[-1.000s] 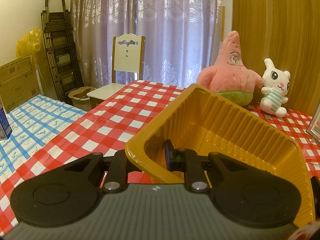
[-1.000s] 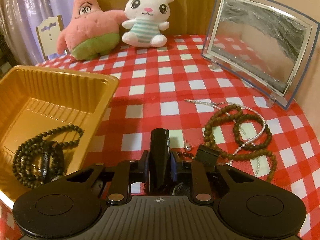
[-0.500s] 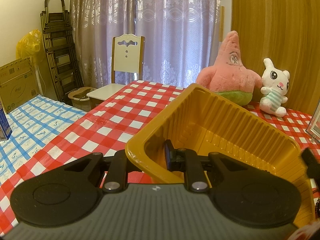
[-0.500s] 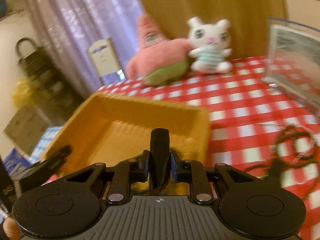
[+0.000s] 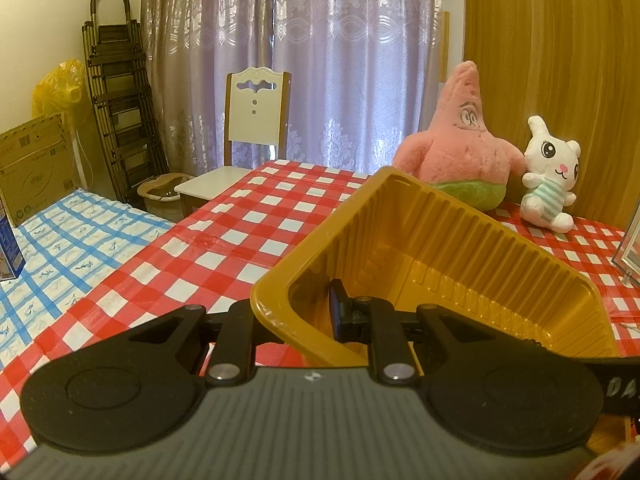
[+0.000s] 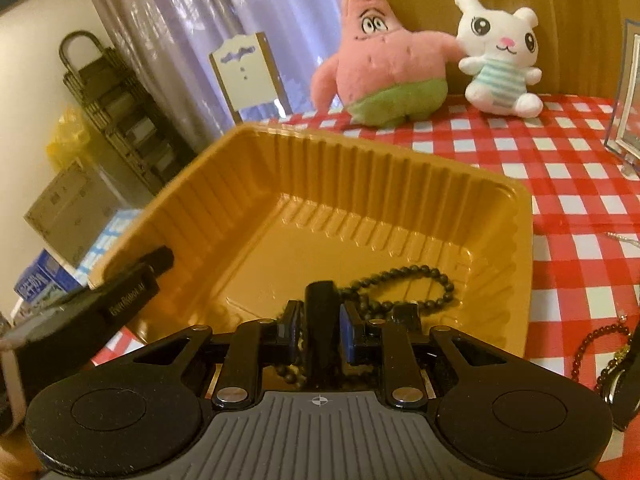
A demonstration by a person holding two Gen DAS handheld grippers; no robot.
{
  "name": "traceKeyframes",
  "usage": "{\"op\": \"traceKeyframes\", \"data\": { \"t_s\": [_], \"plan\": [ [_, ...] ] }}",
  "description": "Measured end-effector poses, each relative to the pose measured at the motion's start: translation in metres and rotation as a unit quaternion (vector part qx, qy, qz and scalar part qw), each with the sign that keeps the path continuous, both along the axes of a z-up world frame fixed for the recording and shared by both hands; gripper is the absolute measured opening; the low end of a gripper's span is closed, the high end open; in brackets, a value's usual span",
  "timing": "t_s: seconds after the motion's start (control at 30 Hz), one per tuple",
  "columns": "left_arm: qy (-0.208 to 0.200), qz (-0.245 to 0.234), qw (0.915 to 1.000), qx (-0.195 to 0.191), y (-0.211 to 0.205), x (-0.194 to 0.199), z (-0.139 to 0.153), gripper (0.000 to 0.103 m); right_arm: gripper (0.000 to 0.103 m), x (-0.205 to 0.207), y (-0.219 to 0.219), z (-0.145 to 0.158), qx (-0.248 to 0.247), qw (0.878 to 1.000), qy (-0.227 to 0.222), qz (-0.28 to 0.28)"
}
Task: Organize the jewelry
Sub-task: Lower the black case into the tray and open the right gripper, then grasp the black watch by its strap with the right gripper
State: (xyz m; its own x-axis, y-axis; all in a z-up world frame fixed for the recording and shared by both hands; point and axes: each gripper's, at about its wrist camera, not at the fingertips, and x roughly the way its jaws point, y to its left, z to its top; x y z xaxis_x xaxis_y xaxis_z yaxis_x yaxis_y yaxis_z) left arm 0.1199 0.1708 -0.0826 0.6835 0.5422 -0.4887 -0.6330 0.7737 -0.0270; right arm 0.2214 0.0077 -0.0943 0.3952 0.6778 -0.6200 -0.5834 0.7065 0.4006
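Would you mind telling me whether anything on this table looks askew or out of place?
Yes: the yellow plastic tray sits tilted, its near rim clamped by the left hand-held gripper. In the right wrist view, a dark bead bracelet lies outside the tray on the checked tablecloth, while a black bead necklace lies inside.

Red-checked table (image 6: pixel 568 184), yellow tray (image 6: pixel 320 168), two plush toys, clear frame (image 6: pixel 628 92), loose bracelets (image 6: pixel 600 344)

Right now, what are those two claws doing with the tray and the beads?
Left claw clamped on yellow tray rim. Right claw over tray, opening, dark object between its pads. Black bead string in tray. Nothing blocking.
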Motion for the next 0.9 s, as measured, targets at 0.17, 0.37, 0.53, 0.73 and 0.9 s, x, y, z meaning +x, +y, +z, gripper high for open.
{"op": "traceKeyframes", "data": {
  "t_s": [0.17, 0.37, 0.53, 0.73, 0.9],
  "plan": [
    [0.000, 0.000, 1.0000, 0.001, 0.000, -0.001, 0.000, 0.017, 0.043, -0.001, -0.023, 0.014, 0.018, 0.999, -0.008, -0.032],
    [0.000, 0.000, 1.0000, 0.001, 0.000, 0.000, 0.000, 0.017, 0.044, -0.002, -0.073, 0.018, 0.027, 0.996, 0.008, -0.089],
    [0.000, -0.001, 1.0000, 0.002, -0.001, -0.001, 0.001, 0.017, 0.044, -0.006, -0.119, 0.014, 0.008, 0.990, 0.019, -0.142],
    [0.000, -0.001, 1.0000, 0.002, 0.000, -0.001, 0.001, 0.017, 0.044, -0.015, -0.171, -0.002, -0.022, 0.977, 0.049, -0.208],
    [0.000, -0.001, 1.0000, 0.002, -0.001, 0.000, 0.001, 0.017, 0.044, -0.027, -0.200, -0.011, -0.036, 0.968, 0.067, -0.239]
  ]
}}
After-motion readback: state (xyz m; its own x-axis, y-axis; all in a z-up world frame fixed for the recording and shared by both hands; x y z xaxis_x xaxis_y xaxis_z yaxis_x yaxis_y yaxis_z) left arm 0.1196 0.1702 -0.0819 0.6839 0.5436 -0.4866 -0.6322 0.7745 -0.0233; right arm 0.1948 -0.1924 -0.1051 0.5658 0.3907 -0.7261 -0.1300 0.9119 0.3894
